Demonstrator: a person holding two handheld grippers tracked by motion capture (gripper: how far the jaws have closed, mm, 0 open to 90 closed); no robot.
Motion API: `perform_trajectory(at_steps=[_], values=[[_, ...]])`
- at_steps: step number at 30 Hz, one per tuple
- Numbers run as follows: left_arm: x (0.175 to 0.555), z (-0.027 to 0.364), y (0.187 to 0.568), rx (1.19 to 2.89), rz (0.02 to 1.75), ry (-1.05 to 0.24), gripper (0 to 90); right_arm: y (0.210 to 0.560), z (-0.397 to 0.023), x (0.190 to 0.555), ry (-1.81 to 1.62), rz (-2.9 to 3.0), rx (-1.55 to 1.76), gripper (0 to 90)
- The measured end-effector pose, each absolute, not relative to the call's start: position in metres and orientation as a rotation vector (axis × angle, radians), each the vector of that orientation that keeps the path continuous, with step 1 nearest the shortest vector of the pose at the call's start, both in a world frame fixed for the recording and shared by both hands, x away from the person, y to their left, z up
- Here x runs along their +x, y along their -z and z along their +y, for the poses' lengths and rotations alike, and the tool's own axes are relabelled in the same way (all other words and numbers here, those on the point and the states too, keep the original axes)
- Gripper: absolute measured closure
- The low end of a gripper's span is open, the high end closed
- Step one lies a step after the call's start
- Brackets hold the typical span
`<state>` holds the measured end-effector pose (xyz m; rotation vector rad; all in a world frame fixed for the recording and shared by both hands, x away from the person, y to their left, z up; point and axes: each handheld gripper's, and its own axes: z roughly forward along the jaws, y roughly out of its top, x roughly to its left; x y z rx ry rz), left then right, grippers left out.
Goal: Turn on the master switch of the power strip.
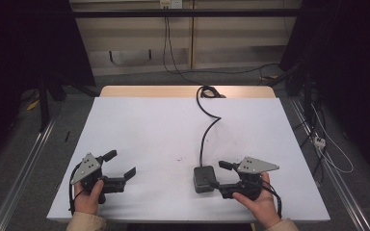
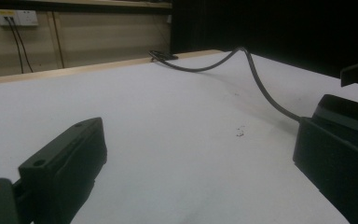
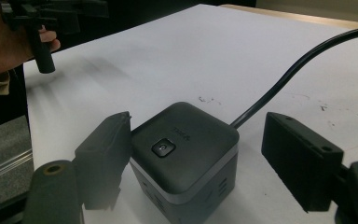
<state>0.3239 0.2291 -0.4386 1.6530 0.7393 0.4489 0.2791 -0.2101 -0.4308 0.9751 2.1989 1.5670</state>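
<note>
Two grippers sit low over the white table (image 1: pixel 139 120). On the right near side stands a dark cube box (image 1: pixel 204 178) with a black cord (image 1: pixel 207 130) running to the far edge. The right gripper (image 3: pixel 196 163) has its jaws apart around the box, one jaw just beside it, the other away. The left gripper (image 1: pixel 124 167), well apart, is spread wide and holds nothing.

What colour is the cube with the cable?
Dark grey cube, with a lighter band, clearest in the right gripper view.

Power cube's (image 3: pixel 186 154) lower edge cut off
</note>
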Motion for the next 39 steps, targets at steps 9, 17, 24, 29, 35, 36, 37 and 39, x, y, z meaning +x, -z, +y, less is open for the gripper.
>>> perform_trajectory(at_steps=[9,17,24,29,35,36,37,39], values=[[0.325,0.228,0.438,1.651,0.739,-0.445,2.3,0.433,-0.217,0.278,-1.569,2.19,0.991,20.5],[0.327,0.223,0.438,1.656,0.729,-0.438,2.3,0.434,-0.225,0.273,-1.574,2.186,0.998,18.6],[0.328,0.222,0.438,1.659,0.724,-0.436,2.3,0.436,-0.232,0.272,-1.564,2.168,1.003,17.2],[0.328,0.222,0.438,1.663,0.719,-0.438,2.3,0.437,-0.236,0.271,-1.562,2.159,1.014,17.0],[0.328,0.223,0.438,1.659,0.723,-0.438,2.3,0.438,-0.241,0.271,-1.548,2.149,1.015,16.5],[0.328,0.223,0.438,1.659,0.723,-0.438,2.3,0.438,-0.242,0.271,-1.547,2.148,1.016,16.4],[0.328,0.222,0.438,1.657,0.726,-0.438,2.3,0.439,-0.243,0.271,-1.547,2.143,1.02,16.4],[0.328,0.223,0.438,1.658,0.723,-0.438,2.3,0.439,-0.245,0.27,-1.547,2.136,1.023,16.4]])
